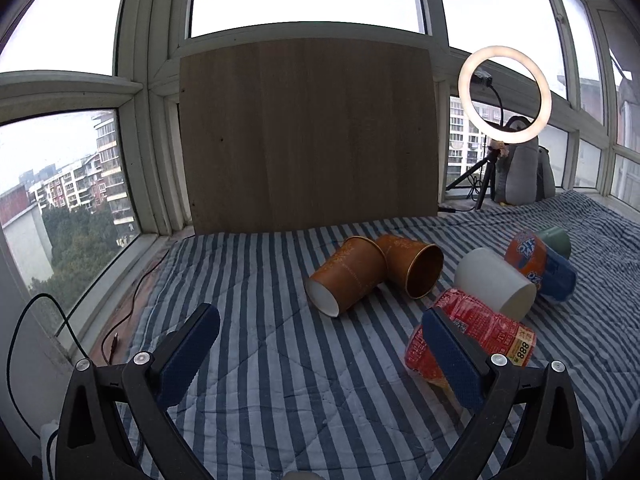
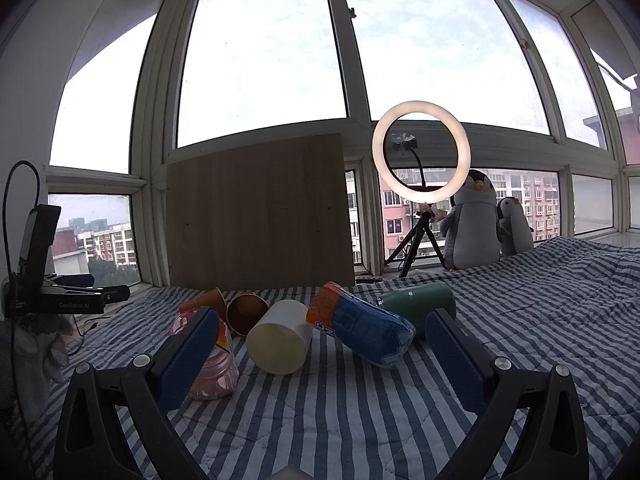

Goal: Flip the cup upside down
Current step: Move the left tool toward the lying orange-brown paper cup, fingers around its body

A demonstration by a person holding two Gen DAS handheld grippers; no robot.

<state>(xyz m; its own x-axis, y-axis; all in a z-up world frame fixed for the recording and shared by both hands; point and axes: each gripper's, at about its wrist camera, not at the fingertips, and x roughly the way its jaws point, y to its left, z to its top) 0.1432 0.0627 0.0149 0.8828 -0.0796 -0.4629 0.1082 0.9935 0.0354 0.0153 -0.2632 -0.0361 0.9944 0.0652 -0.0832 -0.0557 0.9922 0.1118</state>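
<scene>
Right hand-held gripper (image 2: 320,344) jaws apart | white cup (image 2: 279,338) on side, just ahead between fingers

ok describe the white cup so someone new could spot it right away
Start at the wooden board leaning on the window, then come forward onto the striped blanket to the row of tipped cups. The white cup lies on its side mid-row, between the red cup and the orange-and-blue cup. It alone is plain, with no print.

White cup (image 2: 280,338) on blue-and-white striped quilt (image 2: 520,320) (orange cups (image 1: 348,276) nearby)
</scene>
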